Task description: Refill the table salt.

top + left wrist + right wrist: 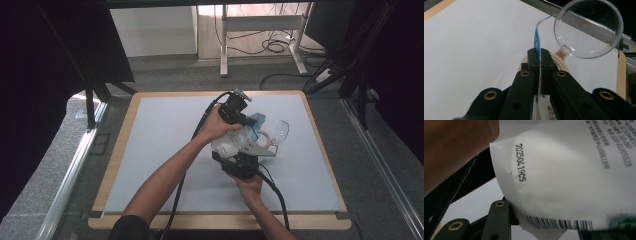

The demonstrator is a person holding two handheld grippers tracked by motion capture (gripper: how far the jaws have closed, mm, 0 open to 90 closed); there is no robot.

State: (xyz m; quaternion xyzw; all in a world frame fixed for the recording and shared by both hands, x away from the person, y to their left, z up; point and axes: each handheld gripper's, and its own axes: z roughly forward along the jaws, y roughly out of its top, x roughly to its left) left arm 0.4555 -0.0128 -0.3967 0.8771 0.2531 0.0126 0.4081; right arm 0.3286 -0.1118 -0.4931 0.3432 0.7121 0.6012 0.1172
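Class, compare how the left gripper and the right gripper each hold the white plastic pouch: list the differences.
The left gripper pinches the thin blue edge of the white plastic pouch, jaws nearly together; the right gripper spans its bulging white body, jaws wider apart. In the high view, the left is farther from the person, the right nearer. Both are shut on the pouch.

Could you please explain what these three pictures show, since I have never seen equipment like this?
No robot is at work here: a person holds a black two-jaw tool in each hand. The high view looks down on a wooden table covered by a pale mat. The other two pictures come from cameras riding on the tools, looking along their jaws.

The left gripper is shut on the thin blue edge of a white pouch. The right gripper holds the pouch's lower end; its camera shows the printed white surface and barcode pressed close.

Just beyond the pouch is a clear plastic cup lying on its side, with a pale ring-shaped object beside it; what that ring is, I cannot tell.
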